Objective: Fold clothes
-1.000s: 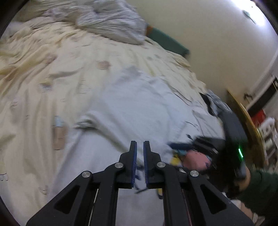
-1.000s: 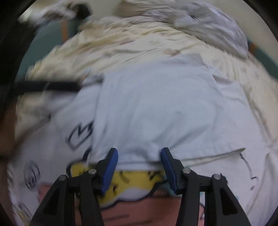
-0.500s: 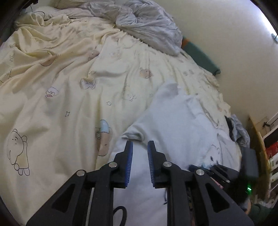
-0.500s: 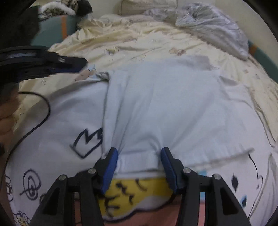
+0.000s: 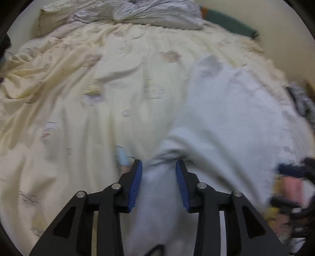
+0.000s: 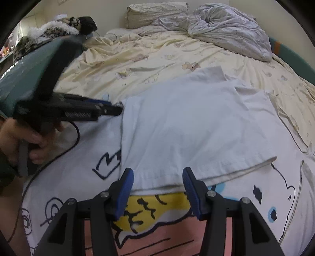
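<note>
Shirt (image 6: 196, 122) folded on bed (image 6: 149, 57); L gripper (image 5: 158, 167) jaws opening, R gripper (image 6: 157, 177) apart.

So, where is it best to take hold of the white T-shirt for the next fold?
Probably the hemmed edge of the T-shirt's folded-over layer, near its left corner, approached from the printed side. There the hem lies flat and slightly raised, so fingers can slip under.

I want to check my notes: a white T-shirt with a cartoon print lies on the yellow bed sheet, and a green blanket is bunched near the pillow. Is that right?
Not quite: the blanket bunched near the pillow is grey, not green, as the right wrist view shows. The rest holds: the white T-shirt with its cartoon print lies on the yellow sheet.
</note>
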Tool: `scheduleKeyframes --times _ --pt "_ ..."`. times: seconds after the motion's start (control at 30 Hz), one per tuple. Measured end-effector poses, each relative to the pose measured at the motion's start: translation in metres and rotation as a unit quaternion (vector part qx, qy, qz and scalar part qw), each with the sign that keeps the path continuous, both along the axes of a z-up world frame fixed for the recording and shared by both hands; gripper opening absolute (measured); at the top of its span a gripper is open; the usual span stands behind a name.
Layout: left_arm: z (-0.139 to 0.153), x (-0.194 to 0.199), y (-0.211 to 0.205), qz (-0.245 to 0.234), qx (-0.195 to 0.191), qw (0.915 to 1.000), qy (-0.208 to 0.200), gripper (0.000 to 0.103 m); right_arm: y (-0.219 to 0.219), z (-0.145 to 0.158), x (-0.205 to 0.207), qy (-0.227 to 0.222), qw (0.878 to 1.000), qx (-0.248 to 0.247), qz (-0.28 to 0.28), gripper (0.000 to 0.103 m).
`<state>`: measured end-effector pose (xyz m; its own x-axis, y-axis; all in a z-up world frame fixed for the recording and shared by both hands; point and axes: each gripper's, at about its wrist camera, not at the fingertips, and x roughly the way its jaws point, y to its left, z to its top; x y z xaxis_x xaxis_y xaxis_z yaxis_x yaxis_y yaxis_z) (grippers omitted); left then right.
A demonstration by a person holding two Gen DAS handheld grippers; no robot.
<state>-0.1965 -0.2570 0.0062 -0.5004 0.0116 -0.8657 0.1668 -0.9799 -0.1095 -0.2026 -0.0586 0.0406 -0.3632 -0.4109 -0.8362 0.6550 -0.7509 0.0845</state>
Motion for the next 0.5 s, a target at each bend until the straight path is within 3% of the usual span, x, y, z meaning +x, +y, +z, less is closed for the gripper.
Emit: scheduleKeyframes --times 0.2,0.37,0.5 --pt "-0.003 0.007 -0.022 0.056 0.032 0.9978 0.017 0.042 -0.003 0.006 -0.011 0.003 1.0 -0.009 0.001 0.053" --pt "0.001 0.022 -0.03 0.079 0.018 0.9967 0.007 0.042 0.002 0.002 -0.012 0.001 1.0 0.004 -0.005 0.053" --pt "0.023 0.032 -0.024 0.066 0.039 0.9956 0.055 0.042 0.004 -0.003 -0.013 -0.013 1.0 -0.019 -0.015 0.053"
